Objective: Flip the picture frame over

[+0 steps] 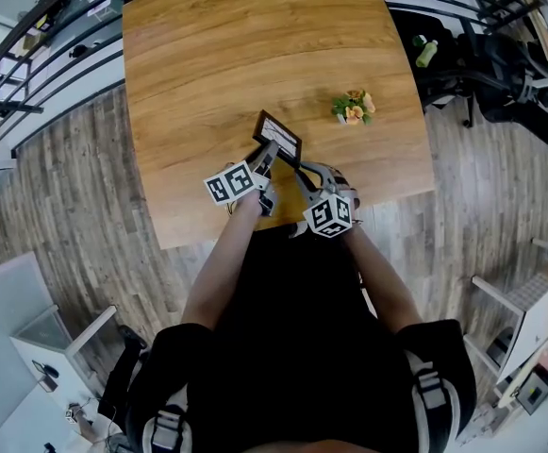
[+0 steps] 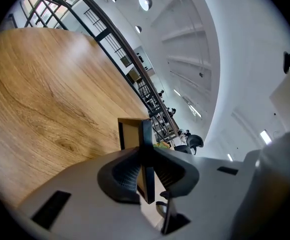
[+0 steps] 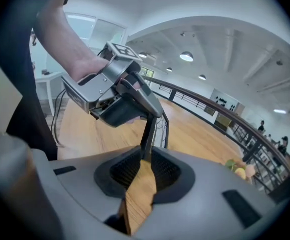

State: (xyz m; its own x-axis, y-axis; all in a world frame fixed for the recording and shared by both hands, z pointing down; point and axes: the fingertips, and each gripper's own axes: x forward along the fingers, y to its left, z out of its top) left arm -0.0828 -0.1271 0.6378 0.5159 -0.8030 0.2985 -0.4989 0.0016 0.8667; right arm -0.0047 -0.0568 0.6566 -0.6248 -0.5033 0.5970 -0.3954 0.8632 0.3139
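The picture frame (image 1: 279, 136) is lifted off the wooden table (image 1: 236, 55), just below the middle of the head view, tilted with its dark border and pale face showing towards the camera. Both grippers hold it from below. The left gripper (image 1: 266, 154) comes in from the lower left and the right gripper (image 1: 297, 168) from the lower right, their marker cubes side by side near the table's front edge.

In the left gripper view the left gripper (image 2: 145, 169) has its jaws nearly together, the ribbed pads pressed on either side of the frame (image 2: 145, 134). The frame is seen edge-on, with its brown back to the left of the dark edge, above the tabletop (image 2: 40, 99).

In the right gripper view the right gripper (image 3: 145, 166) is likewise almost closed, pinching the frame's thin dark edge (image 3: 147, 134). That edge rises to the left gripper (image 3: 144, 106) at upper left, which a hand (image 3: 80, 66) grasps.

A small bunch of orange flowers (image 1: 354, 108) lies on the table to the right of the frame, well apart from it.
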